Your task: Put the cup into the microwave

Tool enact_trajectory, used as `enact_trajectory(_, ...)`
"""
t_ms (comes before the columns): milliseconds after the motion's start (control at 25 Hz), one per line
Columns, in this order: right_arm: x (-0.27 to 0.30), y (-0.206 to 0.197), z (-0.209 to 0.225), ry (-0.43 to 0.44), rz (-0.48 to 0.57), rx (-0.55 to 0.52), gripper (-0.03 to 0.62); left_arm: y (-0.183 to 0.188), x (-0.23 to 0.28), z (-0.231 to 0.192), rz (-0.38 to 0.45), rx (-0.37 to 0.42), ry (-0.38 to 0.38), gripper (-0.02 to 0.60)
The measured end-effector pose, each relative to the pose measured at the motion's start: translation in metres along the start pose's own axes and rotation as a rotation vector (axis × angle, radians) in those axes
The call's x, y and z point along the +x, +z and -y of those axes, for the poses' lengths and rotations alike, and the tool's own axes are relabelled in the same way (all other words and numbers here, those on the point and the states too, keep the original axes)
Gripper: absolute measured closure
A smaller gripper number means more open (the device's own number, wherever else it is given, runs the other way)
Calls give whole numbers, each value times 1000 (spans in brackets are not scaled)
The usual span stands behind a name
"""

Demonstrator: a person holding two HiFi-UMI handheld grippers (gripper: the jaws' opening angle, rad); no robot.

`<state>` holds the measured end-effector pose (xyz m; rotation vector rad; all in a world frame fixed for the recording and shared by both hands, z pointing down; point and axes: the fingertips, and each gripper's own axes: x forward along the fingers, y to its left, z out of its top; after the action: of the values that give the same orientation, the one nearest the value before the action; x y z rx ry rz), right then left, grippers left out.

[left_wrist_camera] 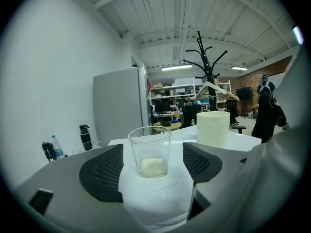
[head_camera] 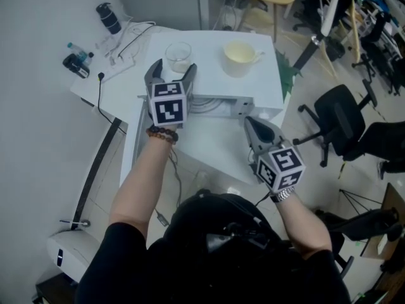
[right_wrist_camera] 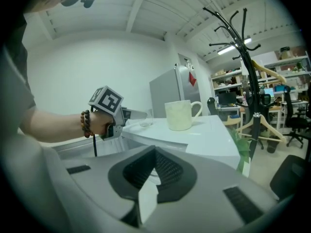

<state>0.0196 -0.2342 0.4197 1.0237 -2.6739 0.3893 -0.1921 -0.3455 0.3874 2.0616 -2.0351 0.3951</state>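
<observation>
A clear glass cup [head_camera: 178, 57] with a little pale residue in the bottom stands on the white microwave's top [head_camera: 209, 75]. A cream mug [head_camera: 239, 57] stands to its right. My left gripper [head_camera: 172, 69] is open, its jaws wide on either side of the cup's near side, and the pads do not press on it. Seen from the left gripper view, the cup [left_wrist_camera: 150, 152] sits just ahead between the fingers [left_wrist_camera: 102, 171], with the mug [left_wrist_camera: 212, 128] behind. My right gripper [head_camera: 251, 124] is shut and empty, lower right of the microwave. Its view shows the left gripper [right_wrist_camera: 109, 113], the cup [right_wrist_camera: 145, 118] and the mug [right_wrist_camera: 180, 114].
A black bottle [head_camera: 109, 18], a small water bottle [head_camera: 79, 61] and cables [head_camera: 126, 46] lie on the white table at the left. A black office chair [head_camera: 338, 116] stands to the right, and a coat rack [left_wrist_camera: 206, 67] behind. A white appliance [head_camera: 69, 252] sits on the floor.
</observation>
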Motion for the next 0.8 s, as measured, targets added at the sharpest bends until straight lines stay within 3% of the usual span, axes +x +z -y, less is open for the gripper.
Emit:
enact_trajectory(680, 14, -2, 19, -46, -10, 27, 582, 4, 38, -7, -32, 19, -16, 206)
enact_trajectory(800, 15, -1, 20, -47, -10, 29, 582, 4, 40, -4, -36, 18, -36, 239)
